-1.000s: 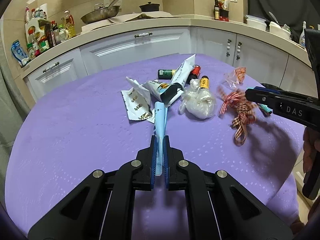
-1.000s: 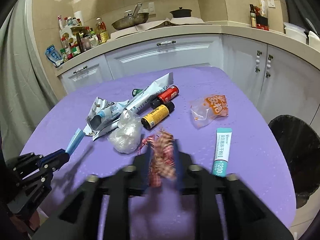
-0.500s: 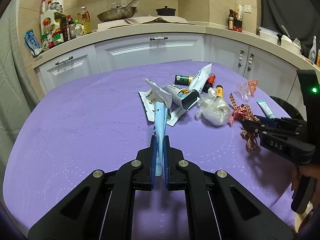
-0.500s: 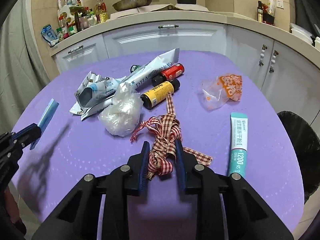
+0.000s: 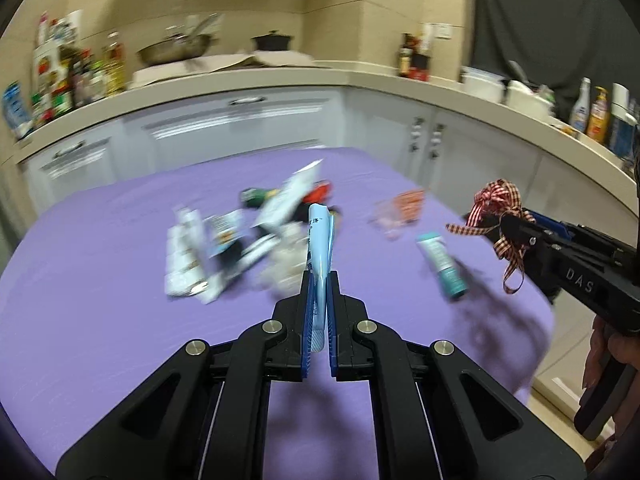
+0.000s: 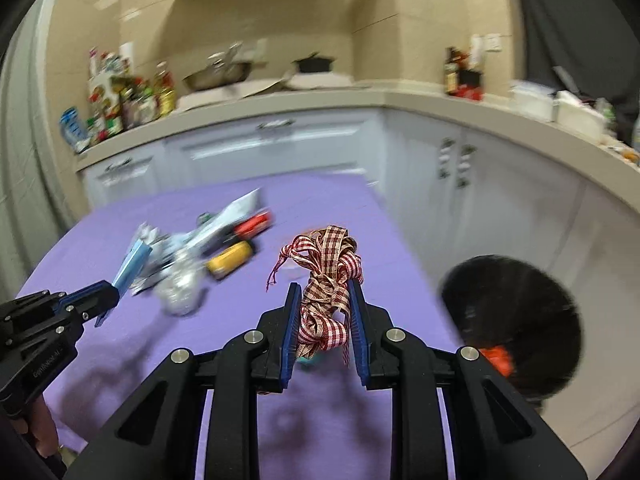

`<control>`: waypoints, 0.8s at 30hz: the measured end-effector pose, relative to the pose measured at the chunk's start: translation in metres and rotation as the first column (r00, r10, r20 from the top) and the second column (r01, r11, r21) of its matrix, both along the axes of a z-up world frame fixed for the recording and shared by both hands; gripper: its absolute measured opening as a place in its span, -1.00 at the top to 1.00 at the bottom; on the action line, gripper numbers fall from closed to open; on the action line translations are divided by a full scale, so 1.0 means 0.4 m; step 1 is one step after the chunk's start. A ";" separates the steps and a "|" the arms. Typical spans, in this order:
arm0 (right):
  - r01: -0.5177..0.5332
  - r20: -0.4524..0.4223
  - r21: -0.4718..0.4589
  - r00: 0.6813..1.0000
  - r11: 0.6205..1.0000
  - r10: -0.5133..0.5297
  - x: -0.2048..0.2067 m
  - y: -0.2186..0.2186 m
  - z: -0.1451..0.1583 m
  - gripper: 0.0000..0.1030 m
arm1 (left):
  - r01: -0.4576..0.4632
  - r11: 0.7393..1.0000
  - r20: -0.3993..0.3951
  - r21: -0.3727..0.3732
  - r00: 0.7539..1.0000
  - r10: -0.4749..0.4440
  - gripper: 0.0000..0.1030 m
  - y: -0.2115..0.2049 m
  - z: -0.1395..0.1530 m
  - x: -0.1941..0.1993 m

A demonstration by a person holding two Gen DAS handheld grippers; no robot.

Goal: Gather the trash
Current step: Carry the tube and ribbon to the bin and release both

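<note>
On the purple worktop (image 5: pixel 100 280) a blurred litter pile (image 5: pixel 240 240) is left to collect. A black bin (image 6: pixel 516 320) is seen at the right. A checked ribbon (image 6: pixel 328 304) is clamped in the right hand-held gripper (image 6: pixel 325 320), a pale blue sachet (image 5: pixel 319 248) in the left hand-held gripper (image 5: pixel 319 312); neither is yet binned.

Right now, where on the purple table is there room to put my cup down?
The near left of the purple table is bare, between the table edge and the white wrappers. The far strip toward the cabinets looks bare too. The middle is crowded with blurred trash, and a teal tube lies on the right.
</note>
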State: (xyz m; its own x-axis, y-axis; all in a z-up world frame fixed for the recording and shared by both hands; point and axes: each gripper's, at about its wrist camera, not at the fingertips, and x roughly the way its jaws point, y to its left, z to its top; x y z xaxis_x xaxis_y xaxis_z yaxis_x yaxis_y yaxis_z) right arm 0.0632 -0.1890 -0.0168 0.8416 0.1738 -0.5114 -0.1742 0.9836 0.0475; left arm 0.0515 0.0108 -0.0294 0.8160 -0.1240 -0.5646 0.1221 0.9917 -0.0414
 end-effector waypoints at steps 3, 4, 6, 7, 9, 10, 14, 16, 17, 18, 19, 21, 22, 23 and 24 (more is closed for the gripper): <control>0.080 0.019 -0.006 0.997 0.997 -0.080 0.006 -0.089 0.012 0.53 | 0.063 0.998 0.024 -0.005 0.998 -0.063 0.88 -0.081 0.016 0.031; 0.101 0.022 -0.006 0.995 0.995 -0.101 0.009 -0.111 0.012 0.53 | 0.084 0.996 0.024 -0.014 0.996 -0.084 0.88 -0.105 0.021 0.043; 0.155 0.030 -0.002 0.988 0.988 -0.154 0.017 -0.175 0.013 0.53 | 0.126 0.992 0.028 -0.031 0.992 -0.125 0.88 -0.156 0.031 0.067; 0.176 0.034 -0.002 0.984 0.984 -0.176 0.022 -0.202 0.012 0.53 | 0.142 0.989 0.037 -0.030 0.989 -0.141 0.88 -0.184 0.037 0.077; 0.208 0.037 -0.001 0.977 0.978 -0.208 0.029 -0.245 0.009 0.53 | 0.174 0.984 0.049 -0.023 0.984 -0.173 0.88 -0.243 0.044 0.102; 0.219 0.036 0.001 0.975 0.976 -0.219 0.033 -0.261 0.007 0.53 | 0.189 0.982 0.050 -0.023 0.981 -0.187 0.88 -0.267 0.045 0.114; 0.266 0.037 0.000 0.963 0.964 -0.266 0.054 -0.335 -0.011 0.53 | 0.238 0.971 0.055 -0.006 0.970 -0.237 0.88 -0.373 0.043 0.161; 0.281 0.028 0.002 0.959 0.960 -0.281 0.070 -0.364 -0.025 0.53 | 0.265 0.964 0.051 0.005 0.963 -0.265 0.88 -0.431 0.036 0.186; 0.286 0.024 0.004 0.958 0.958 -0.286 0.072 -0.376 -0.030 0.53 | 0.273 0.962 0.049 0.008 0.961 -0.273 0.88 -0.447 0.032 0.191; 0.294 0.021 0.006 0.956 0.956 -0.294 0.077 -0.389 -0.037 0.53 | 0.285 0.958 0.046 0.012 0.957 -0.285 0.88 -0.472 0.026 0.200; 0.302 0.019 0.007 0.953 0.953 -0.302 0.080 -0.403 -0.044 0.53 | 0.295 0.955 0.044 0.018 0.954 -0.296 0.88 -0.493 0.020 0.208; 0.315 0.013 0.015 0.949 0.949 -0.315 0.091 -0.426 -0.054 0.53 | 0.311 0.950 0.037 0.034 0.949 -0.313 0.88 -0.536 0.006 0.223; 0.321 0.009 0.020 0.947 0.947 -0.322 0.098 -0.439 -0.059 0.52 | 0.318 0.947 0.034 0.038 0.947 -0.319 0.88 -0.550 0.000 0.231; 0.328 0.007 0.023 0.945 0.945 -0.328 0.104 -0.448 -0.064 0.52 | 0.324 0.945 0.028 0.045 0.945 -0.325 0.87 -0.570 -0.008 0.243; 0.333 0.006 0.026 0.943 0.943 -0.333 0.109 -0.457 -0.067 0.51 | 0.327 0.944 0.023 0.048 0.944 -0.328 0.87 -0.582 -0.014 0.252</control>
